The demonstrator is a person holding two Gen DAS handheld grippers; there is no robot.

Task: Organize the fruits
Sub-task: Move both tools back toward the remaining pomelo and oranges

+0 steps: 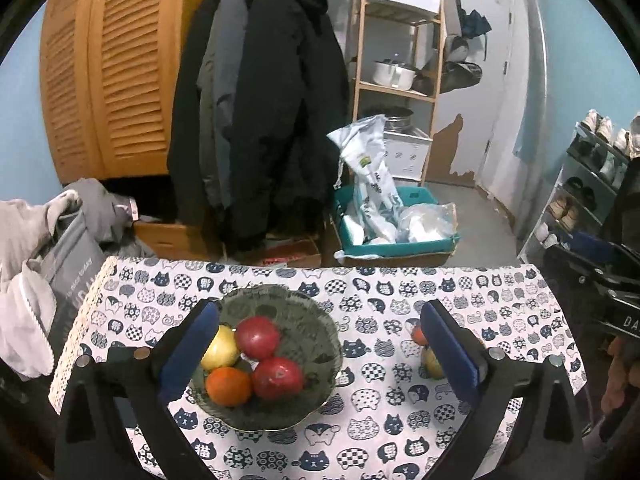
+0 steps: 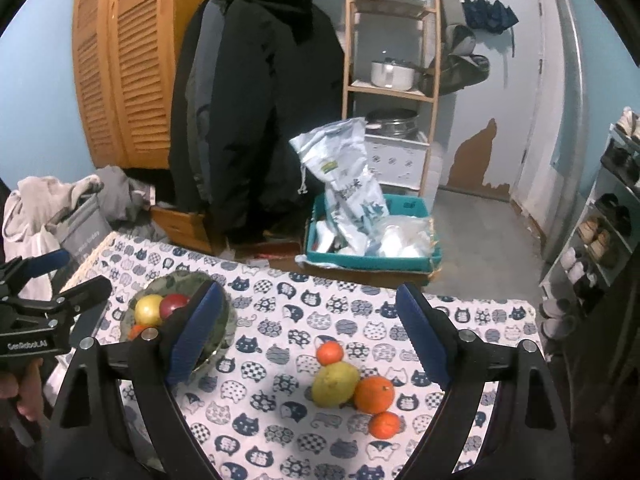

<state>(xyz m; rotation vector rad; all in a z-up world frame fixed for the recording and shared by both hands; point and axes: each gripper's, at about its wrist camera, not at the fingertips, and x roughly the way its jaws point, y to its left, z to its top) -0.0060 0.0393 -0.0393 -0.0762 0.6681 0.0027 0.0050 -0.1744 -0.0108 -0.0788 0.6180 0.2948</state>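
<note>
The left hand-held gripper (image 1: 320, 344) hangs above the table (image 1: 500, 312), tipped down, with its blue pads spread as wide as they go. Nothing is between them. The glass bowl (image 1: 296, 312) sits below it, a bit to its left side, so one blue pad (image 1: 192, 344) covers part of the rim. In the bowl are two red apples (image 1: 258, 336), a yellow apple (image 1: 222, 346) and an orange (image 1: 228, 386). They lie packed close, touching each other, because the bowl is the home for the fruit. I think the left one is empty because it has no more to put in right now.

The right hand-held gripper (image 2: 310, 324) is also wide open and holds nothing. Just below it and between its pads lies the fruit that is not sorted yet: a yellow-green pear (image 2: 334, 384), a big orange (image 2: 374, 394) and two small oranges (image 2: 330, 352), all in one little bunch on the cat-print cloth. The bowl is off to its left, well apart from this bunch.

I think the pads are open so they can come down around one of these next. The pear sits in the middle, touching the others, so a grab could nudge a round one and make it roll.
</note>
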